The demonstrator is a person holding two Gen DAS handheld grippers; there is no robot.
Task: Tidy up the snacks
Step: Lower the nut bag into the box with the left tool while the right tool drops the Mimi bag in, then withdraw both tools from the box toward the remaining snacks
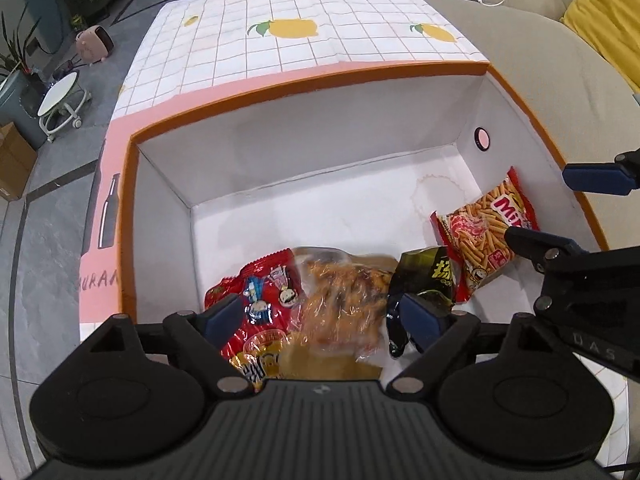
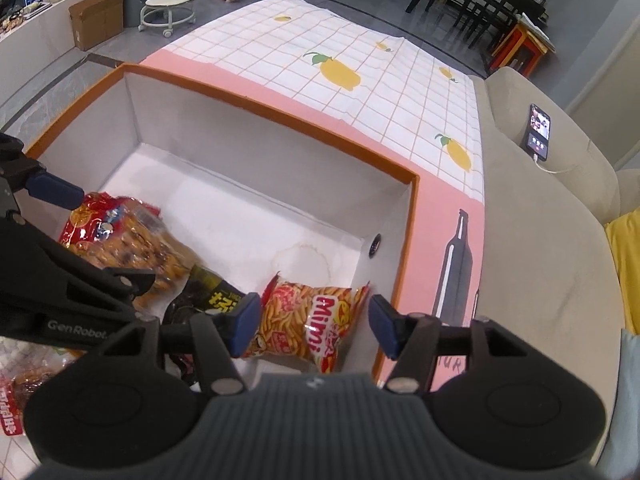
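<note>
A white box with an orange rim (image 1: 304,76) (image 2: 280,118) holds several snack bags. A clear bag of golden snacks (image 1: 344,300) (image 2: 160,256) lies on a red cartoon bag (image 1: 264,292) (image 2: 100,216), beside a black bag (image 1: 424,276) (image 2: 204,292). A red Mimi stick-snack bag (image 1: 488,232) (image 2: 316,320) lies at the right end. My left gripper (image 1: 324,316) is open above the clear bag. My right gripper (image 2: 314,326) is open above the Mimi bag; it also shows in the left wrist view (image 1: 556,208).
The box sits on a pink and lemon-print cloth (image 1: 304,28) (image 2: 360,76). A beige sofa (image 2: 552,248) with a phone (image 2: 538,132) and a yellow cushion (image 1: 608,16) lies to the right. More snack bags (image 2: 16,400) lie outside the box at left.
</note>
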